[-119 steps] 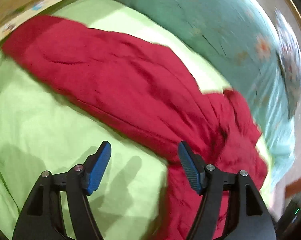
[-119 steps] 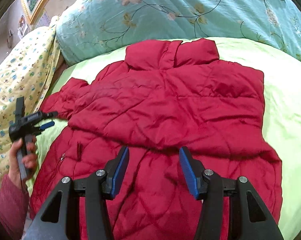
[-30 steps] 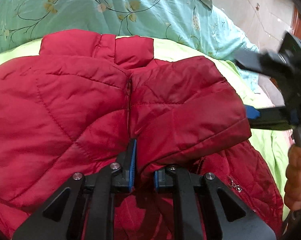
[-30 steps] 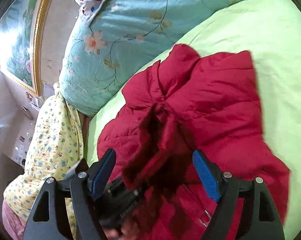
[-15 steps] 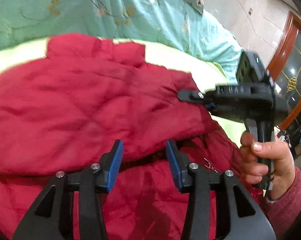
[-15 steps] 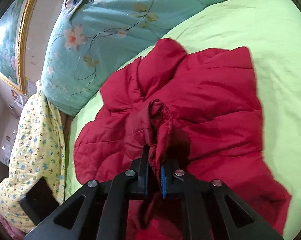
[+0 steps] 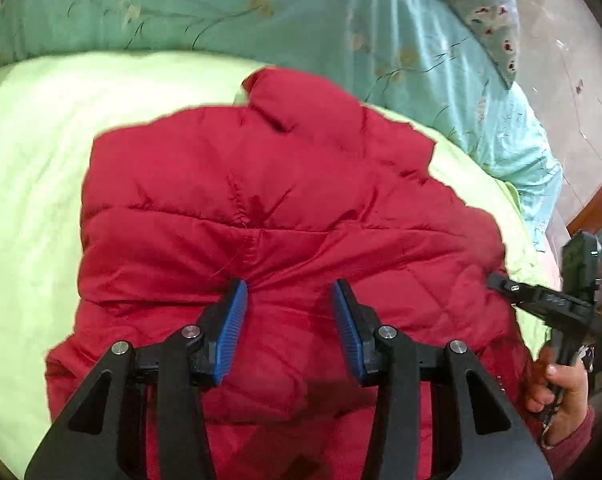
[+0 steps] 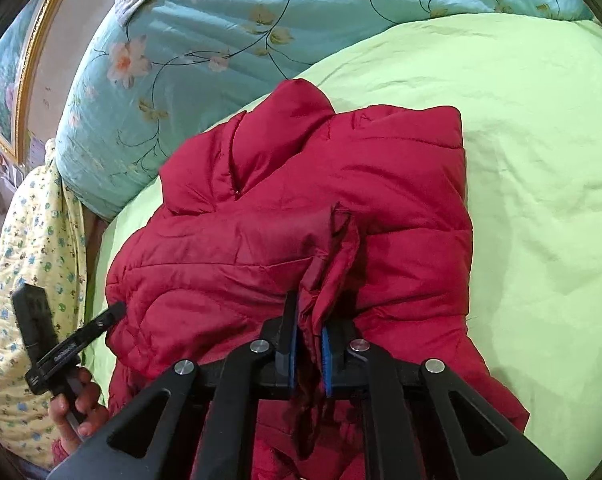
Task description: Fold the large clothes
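Note:
A red quilted jacket (image 7: 285, 208) lies on the light green bedsheet (image 7: 33, 152) with both sleeves folded in over its body and the collar at the far end. My left gripper (image 7: 288, 328) is open and empty, just above the jacket's middle. My right gripper (image 8: 309, 344) is shut on the jacket's sleeve cuff (image 8: 337, 248), a bunched fold of red fabric between the blue pads. The jacket also shows in the right wrist view (image 8: 237, 248). The right gripper appears at the right edge of the left wrist view (image 7: 541, 300), and the left gripper at the lower left of the right wrist view (image 8: 113, 312).
A teal floral quilt (image 7: 205, 4) is piled along the far side of the bed. A yellow patterned blanket (image 8: 25, 264) lies at the left. A tiled floor (image 7: 577, 92) and wooden furniture edge (image 7: 597, 204) are beyond the bed on the right.
My left gripper has let go of the sleeve, opened wider and drawn back. My right gripper stays shut on the cuff and has carried it across the jacket's body.

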Available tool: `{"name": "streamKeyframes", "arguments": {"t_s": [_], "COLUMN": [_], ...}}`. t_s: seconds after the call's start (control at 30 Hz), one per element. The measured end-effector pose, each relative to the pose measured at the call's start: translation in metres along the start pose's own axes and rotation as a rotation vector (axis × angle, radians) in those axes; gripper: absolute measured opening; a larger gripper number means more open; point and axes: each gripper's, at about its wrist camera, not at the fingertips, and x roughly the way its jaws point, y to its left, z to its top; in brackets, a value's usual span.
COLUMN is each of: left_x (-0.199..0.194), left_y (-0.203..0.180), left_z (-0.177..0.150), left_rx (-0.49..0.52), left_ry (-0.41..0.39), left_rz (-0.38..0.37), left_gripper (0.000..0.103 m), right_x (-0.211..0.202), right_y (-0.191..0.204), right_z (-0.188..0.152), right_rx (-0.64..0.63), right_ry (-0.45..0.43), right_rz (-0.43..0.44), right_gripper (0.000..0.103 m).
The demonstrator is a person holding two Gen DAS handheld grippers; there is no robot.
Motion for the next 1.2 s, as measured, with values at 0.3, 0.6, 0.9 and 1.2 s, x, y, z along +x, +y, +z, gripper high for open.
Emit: {"name": "streamKeyframes", "arguments": {"t_s": [0.3,0.6,0.9,1.2], "left_x": [0.007,0.008,-0.015,0.006], "left_y": [-0.009,-0.008,0.001,0.003], "left_z": [-0.009,-0.011,-0.014,-0.016], "left_rx": [0.035,0.055,0.024,0.046], "left_ry": [-0.014,-0.026,-0.037,0.003], "left_rz": [0.066,0.066,0.041,0.063], "left_gripper": [0.042,0.042,0.042,0.042], "right_x": [-0.064,0.012,0.033,0.012], "right_y": [0.052,0.059,0.034,0.04], "right_z": [-0.009,-0.017,-0.016,-0.019], "right_rx": [-0.152,-0.242,-0.195,-0.165], "right_ry": [-0.235,-0.028,0.013,-0.02], "right_rz": [-0.104,-0.161,-0.167,-0.144], "right_gripper": [0.032,0.035,0.033,0.035]}}
